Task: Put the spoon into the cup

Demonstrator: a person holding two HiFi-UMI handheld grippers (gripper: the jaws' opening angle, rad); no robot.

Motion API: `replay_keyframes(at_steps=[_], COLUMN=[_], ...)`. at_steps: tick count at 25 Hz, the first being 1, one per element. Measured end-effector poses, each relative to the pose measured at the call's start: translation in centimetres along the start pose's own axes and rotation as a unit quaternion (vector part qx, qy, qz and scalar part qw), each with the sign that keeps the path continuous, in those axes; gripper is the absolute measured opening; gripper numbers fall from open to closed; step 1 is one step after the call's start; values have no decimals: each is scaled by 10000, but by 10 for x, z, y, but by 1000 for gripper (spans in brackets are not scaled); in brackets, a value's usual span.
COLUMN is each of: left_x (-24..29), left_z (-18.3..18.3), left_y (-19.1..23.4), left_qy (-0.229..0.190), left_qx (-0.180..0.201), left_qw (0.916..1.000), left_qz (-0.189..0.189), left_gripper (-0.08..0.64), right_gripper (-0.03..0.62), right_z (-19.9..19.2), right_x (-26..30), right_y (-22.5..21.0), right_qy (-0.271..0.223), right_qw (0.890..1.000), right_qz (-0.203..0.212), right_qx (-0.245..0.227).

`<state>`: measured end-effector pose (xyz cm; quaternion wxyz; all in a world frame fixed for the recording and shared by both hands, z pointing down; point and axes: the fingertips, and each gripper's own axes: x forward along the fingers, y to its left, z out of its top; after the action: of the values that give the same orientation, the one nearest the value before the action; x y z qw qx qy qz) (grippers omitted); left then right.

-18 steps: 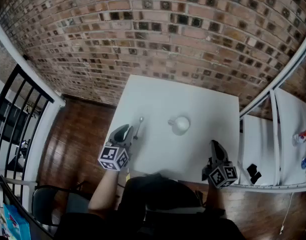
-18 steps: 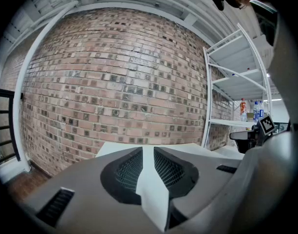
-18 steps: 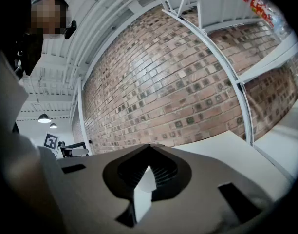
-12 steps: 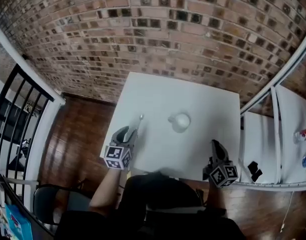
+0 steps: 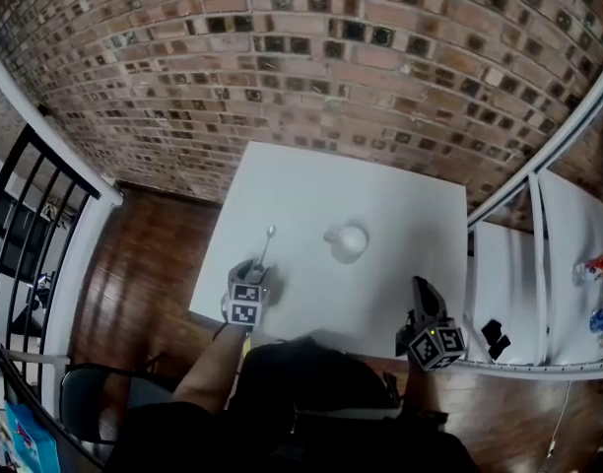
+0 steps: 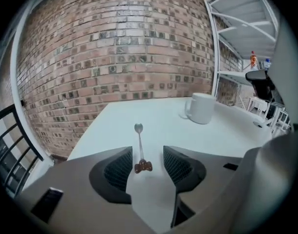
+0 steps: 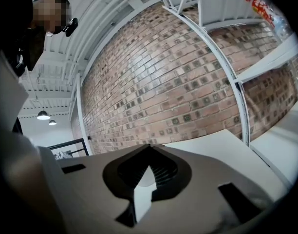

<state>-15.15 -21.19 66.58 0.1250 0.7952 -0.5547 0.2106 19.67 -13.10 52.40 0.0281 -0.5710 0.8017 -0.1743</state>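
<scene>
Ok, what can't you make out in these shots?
Cup interior: left gripper view sees only its side; head view, too small.
Spoon handle end: head view, covered by the left tongs.
Its brown ornament: left gripper view, too blurred to identify.
Shelf items: head view, cut by right edge.

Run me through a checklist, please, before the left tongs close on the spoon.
1. Left tongs open: ok, jaws apart.
2. Spoon lined up: ok, its brown end lies between the jaws, untouched.
3. Spoon flat on the table: ok.
4. Cup upright: ok.
5. Cup empty: cannot tell.
6. Right tongs out of the way: ok, shut, at the table's near right edge.
</scene>
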Motion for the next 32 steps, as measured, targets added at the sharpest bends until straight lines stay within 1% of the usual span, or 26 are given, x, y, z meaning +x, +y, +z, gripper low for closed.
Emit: replay_keyframes(at_steps=[3,5,12,17,21,22,24,28,30,32], left_x=[6,10,19,21,22,23,22,24,23,20], left_z=[-7,-9,-23,-27,-29,-28,-26,-25,-24,-22], left_y=[5,8,9,11,13,14,16,14,14,17], left_qy=[122,189,507,597,720,758,836,958,983,966], left_qx=[-256,-347,-348,-403,-417,-437,-474,-340,-370,-392], left_qw=[9995,9991,9981,9974,9965,9962,9954,9947,9941,9942], left_qz=[118,136,65,34,15,39,47,-171,-254,-247], left_gripper=[202,202,202,209,206,189,130,129,129,129], right_gripper=[5,5,5,5,5,5,5,5,5,5], right_z=[2,5,5,6,0,0,0,-1,-2,-2], right_x=[-3,-4,-4,-3,-1,0,1,3,3,4], right_y=[-4,-6,-8,-6,-6,-5,-2,3,4,5], right_qy=[-27,-9,28,3,63,79,81,96,95,73], right_qw=[10000,9999,9999,9999,10000,10000,10000,10000,9999,9999], right_qz=[-72,-105,-123,-116,-67,-57,-28,21,38,78], right_qx=[46,23,37,32,22,20,20,-13,-14,-1])
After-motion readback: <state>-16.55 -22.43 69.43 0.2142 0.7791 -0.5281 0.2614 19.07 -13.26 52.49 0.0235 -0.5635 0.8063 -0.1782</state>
